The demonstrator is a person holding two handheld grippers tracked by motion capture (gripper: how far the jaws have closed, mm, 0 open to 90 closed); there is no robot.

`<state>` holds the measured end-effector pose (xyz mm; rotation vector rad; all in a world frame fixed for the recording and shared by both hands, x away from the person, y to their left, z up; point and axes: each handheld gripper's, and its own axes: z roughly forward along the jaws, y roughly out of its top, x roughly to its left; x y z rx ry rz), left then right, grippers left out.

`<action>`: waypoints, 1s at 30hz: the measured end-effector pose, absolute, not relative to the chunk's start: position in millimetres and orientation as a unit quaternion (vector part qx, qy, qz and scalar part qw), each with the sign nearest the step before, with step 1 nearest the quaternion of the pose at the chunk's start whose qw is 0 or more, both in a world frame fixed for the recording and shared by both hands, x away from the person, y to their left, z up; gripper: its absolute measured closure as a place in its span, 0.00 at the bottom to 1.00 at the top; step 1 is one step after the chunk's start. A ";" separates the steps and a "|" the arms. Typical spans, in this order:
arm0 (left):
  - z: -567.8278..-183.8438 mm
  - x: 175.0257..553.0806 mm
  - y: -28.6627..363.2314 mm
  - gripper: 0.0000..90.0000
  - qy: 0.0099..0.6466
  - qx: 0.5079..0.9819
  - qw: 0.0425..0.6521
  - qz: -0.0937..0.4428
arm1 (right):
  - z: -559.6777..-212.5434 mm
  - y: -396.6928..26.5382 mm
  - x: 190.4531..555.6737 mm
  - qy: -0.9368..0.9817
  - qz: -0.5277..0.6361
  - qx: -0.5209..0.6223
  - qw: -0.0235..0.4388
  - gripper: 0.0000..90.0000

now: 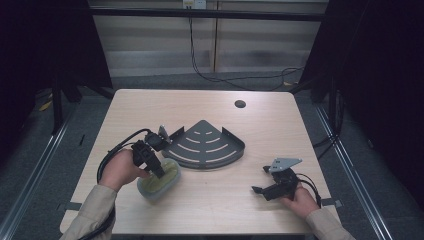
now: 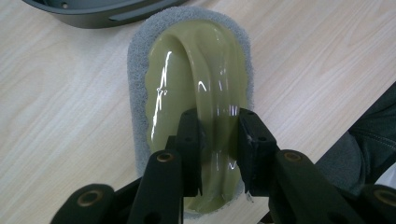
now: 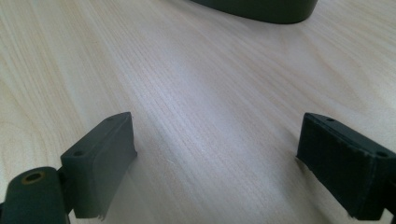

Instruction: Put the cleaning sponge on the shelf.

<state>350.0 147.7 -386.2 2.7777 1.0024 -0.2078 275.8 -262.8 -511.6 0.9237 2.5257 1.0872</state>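
The scrubbing pad [image 2: 191, 93], an oval grey sponge with a translucent olive-green handle arched along its top, sits at the near left of the table [image 1: 210, 210], just beside the front edge of the dark corner shelf [image 1: 205, 145]. From the high view I cannot tell whether the pad rests on the wood or is lifted slightly clear of it.

Progress, as I judge it: the pick-up is made, and whatever is to follow, whether wiping the shelf or placing the pad in it, is not yet done. The shelf tray holds nothing and the pad has not crossed its rim.

The left gripper [image 2: 218, 140] is clamped on the raised ridge of the handle, one black pad on either side, near the end of the pad closest to the person. The hold looks central and square.

The right gripper [image 3: 217, 154] lies low at the near right of the table, well apart from pad and shelf, its jaws spread wide with only bare wood between them. It holds and touches nothing.
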 end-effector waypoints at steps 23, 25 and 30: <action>-370.4 369.5 146.8 0.80 0.349 0.930 0.089 -0.071 | -511.8 -262.7 276.0 0.864 0.373 0.316 0.121 0.12; -369.4 370.3 146.1 0.81 0.352 0.929 0.092 -0.072 | -511.8 -262.7 276.0 0.864 0.373 0.316 0.121 0.12; -364.8 373.2 147.0 0.81 0.348 0.931 0.086 -0.071 | -511.7 -262.6 275.9 0.864 0.373 0.317 0.121 0.12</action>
